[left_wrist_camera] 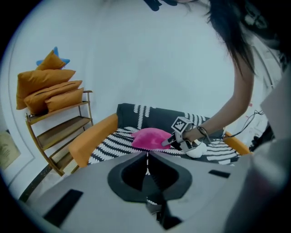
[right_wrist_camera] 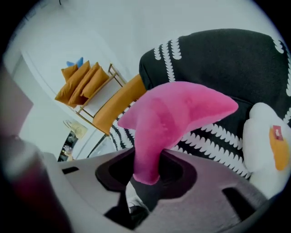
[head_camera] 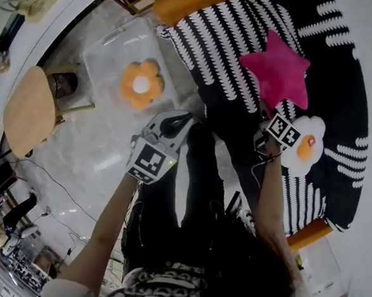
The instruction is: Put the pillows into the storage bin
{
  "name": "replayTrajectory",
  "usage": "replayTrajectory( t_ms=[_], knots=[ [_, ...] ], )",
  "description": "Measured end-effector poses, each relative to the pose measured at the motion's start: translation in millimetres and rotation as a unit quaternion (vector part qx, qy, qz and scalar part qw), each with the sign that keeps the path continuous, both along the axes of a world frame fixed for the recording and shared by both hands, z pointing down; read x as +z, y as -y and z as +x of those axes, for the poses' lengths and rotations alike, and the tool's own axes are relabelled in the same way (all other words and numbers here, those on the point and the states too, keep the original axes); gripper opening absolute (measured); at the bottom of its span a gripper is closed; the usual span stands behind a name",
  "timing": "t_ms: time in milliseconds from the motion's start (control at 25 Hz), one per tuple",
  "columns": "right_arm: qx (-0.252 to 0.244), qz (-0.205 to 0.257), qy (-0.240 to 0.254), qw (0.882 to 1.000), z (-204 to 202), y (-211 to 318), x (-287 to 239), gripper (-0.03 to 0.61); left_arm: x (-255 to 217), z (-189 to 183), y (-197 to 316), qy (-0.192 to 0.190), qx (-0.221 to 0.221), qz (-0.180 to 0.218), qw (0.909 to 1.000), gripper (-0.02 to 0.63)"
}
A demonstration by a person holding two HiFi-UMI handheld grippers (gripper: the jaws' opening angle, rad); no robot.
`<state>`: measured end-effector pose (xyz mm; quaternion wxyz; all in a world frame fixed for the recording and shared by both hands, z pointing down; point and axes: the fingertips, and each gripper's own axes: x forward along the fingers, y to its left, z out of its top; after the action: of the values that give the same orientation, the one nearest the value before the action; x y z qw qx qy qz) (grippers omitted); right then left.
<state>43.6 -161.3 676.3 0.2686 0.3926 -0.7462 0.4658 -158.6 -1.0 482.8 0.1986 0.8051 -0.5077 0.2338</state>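
Observation:
A pink star pillow (head_camera: 279, 72) lies on the black and white sofa (head_camera: 225, 46). My right gripper (head_camera: 265, 114) is at its lower point, and in the right gripper view one arm of the star (right_wrist_camera: 182, 113) runs down between the jaws, which are shut on it (right_wrist_camera: 146, 169). A white flower pillow with an orange centre (head_camera: 307, 147) rests beside that gripper. The clear storage bin (head_camera: 113, 47) stands on the floor left of the sofa with an orange flower pillow (head_camera: 141, 83) inside. My left gripper (head_camera: 174, 122) hangs near the bin's corner, shut and holding nothing (left_wrist_camera: 146, 154).
A round wooden stool (head_camera: 27, 108) stands left of the bin. A wooden rack of orange cushions (left_wrist_camera: 50, 91) is against the wall beyond the sofa's orange armrest (left_wrist_camera: 93, 136). The person's legs (head_camera: 195, 196) are between bin and sofa.

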Motion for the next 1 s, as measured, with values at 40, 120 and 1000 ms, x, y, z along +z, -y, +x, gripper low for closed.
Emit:
replayTrajectory(
  t_ms=[40, 120, 1000],
  knots=[
    [0.004, 0.001, 0.011, 1.000, -7, 1, -12, 0.141, -5, -7, -2, -0.002, -0.011, 0.003, 0.9999, 0.008],
    [0.013, 0.006, 0.026, 1.000, -21, 3, -37, 0.137, -15, -24, -5, -0.008, -0.030, 0.008, 0.9995, 0.008],
    [-0.251, -0.024, 0.241, 0.937, -424, -180, -179, 0.110, -23, -251, -210, -0.008, -0.291, -0.001, 0.9566, 0.008]
  ],
)
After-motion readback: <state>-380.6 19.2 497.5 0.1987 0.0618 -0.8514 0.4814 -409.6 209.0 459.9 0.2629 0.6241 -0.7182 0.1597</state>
